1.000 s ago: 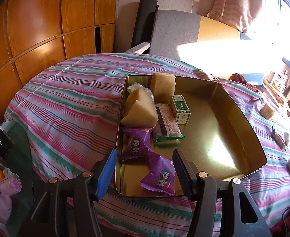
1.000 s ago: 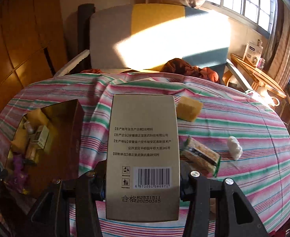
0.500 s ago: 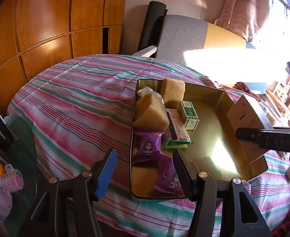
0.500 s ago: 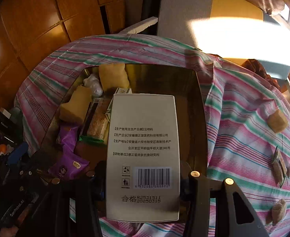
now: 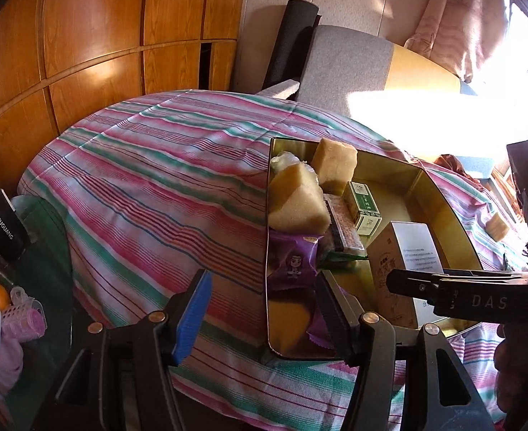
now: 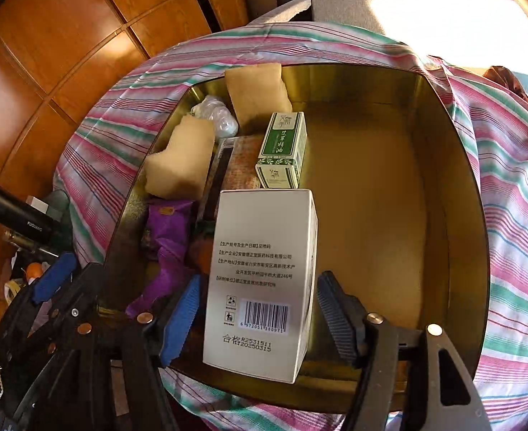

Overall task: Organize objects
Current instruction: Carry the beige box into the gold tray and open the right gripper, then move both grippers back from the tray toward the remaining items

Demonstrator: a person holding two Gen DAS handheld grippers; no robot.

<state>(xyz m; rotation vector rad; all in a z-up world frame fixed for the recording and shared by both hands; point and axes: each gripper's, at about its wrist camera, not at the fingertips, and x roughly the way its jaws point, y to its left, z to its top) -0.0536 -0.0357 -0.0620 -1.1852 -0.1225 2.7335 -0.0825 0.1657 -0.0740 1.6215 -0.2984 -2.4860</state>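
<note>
1. Inside the gold rectangular metal tin point(image 6: 458, 186), yellow sponge blocks point(image 6: 181, 165), purple snack packets point(image 6: 167, 230) and a small green-and-white carton point(image 6: 282, 151) crowd the left side.
2. Just right of them, the tall white printed cardboard box point(image 6: 260, 280) stands on the tin's floor, long axis leaning toward the far wall.
3. Its sides clear, the right gripper point(image 6: 256, 309) is opening around it.
4. Near the tin's front-left corner, the left gripper point(image 5: 260, 309) hovers open, empty.

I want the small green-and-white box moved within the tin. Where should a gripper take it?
Grip the green-and-white box across its two long sides, coming from above. It lies flat in the gold tin; its right side is clear, but its left side sits against a snack packet, so room there looks tight.
</note>
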